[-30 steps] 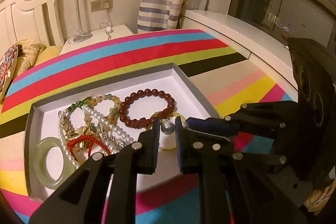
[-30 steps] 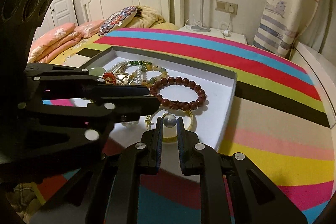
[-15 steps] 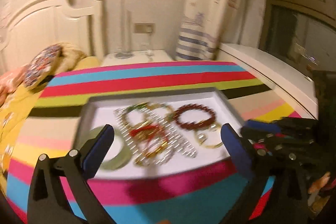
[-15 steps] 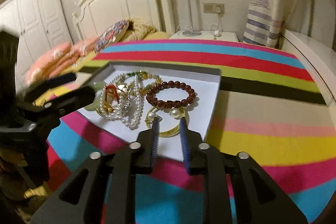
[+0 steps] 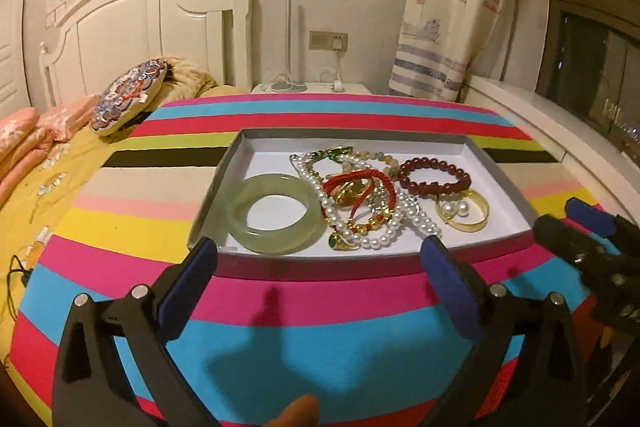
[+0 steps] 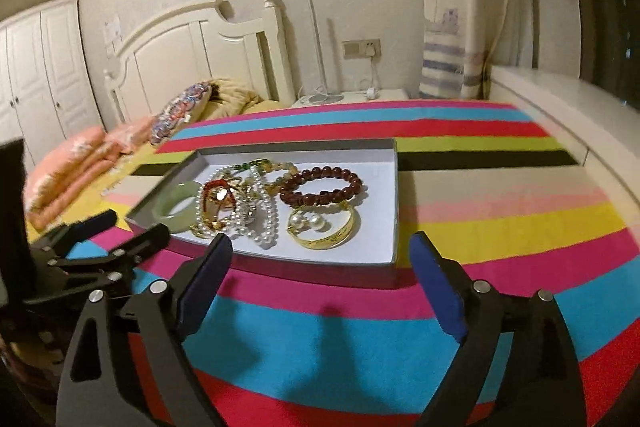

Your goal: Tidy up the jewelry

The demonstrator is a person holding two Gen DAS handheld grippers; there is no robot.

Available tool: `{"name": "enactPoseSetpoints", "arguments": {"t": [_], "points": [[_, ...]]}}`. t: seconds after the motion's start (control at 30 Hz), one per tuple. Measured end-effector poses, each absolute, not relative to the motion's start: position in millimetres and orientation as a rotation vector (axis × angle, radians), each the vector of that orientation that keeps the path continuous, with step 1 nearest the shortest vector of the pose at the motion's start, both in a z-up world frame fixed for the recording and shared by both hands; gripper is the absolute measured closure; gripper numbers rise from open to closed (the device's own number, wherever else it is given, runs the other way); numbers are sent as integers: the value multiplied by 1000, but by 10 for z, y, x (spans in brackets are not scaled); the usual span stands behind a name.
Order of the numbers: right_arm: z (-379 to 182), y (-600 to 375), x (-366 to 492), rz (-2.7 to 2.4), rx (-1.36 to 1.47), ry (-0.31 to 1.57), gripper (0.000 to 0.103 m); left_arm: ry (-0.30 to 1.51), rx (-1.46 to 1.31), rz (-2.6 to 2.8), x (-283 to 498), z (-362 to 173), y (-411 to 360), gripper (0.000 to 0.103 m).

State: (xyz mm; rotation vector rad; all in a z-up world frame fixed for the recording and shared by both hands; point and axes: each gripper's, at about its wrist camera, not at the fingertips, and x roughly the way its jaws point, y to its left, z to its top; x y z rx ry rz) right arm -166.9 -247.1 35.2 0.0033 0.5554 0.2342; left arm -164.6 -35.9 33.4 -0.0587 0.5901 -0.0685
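Note:
A shallow grey tray (image 5: 496, 167) with a white floor holds the jewelry: a green jade bangle (image 5: 240, 223), a pearl necklace (image 5: 420, 219), a red cord bracelet (image 5: 360, 183), a dark red bead bracelet (image 5: 434, 175), and a gold bangle (image 5: 476, 219) with two pearl earrings (image 5: 456, 207) inside it. My left gripper (image 5: 320, 263) is open and empty, just in front of the tray's near edge. My right gripper (image 6: 320, 259) is open and empty, also before the tray (image 6: 394, 211). The gold bangle (image 6: 320, 241) and the bead bracelet (image 6: 320, 183) show in the right wrist view too.
The tray lies on a striped, multicoloured cloth (image 5: 320, 347). A bed with pillows (image 5: 128, 99) and a white headboard stands to the left. A nightstand (image 5: 308, 89) and a curtain (image 5: 448, 7) are behind. A white window ledge (image 5: 560, 131) runs along the right.
Both grippers have opened wide and pulled back from the tray. The pearl earrings they were closed around now lie inside the gold bangle.

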Motion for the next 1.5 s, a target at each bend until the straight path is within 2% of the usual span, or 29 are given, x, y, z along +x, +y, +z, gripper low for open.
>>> {"name": "enactPoseSetpoints", "arguments": {"t": [1.5], "points": [[281, -2464, -1677, 187, -1, 546, 17, 579, -53, -34, -1675, 336, -347, 2]]}}
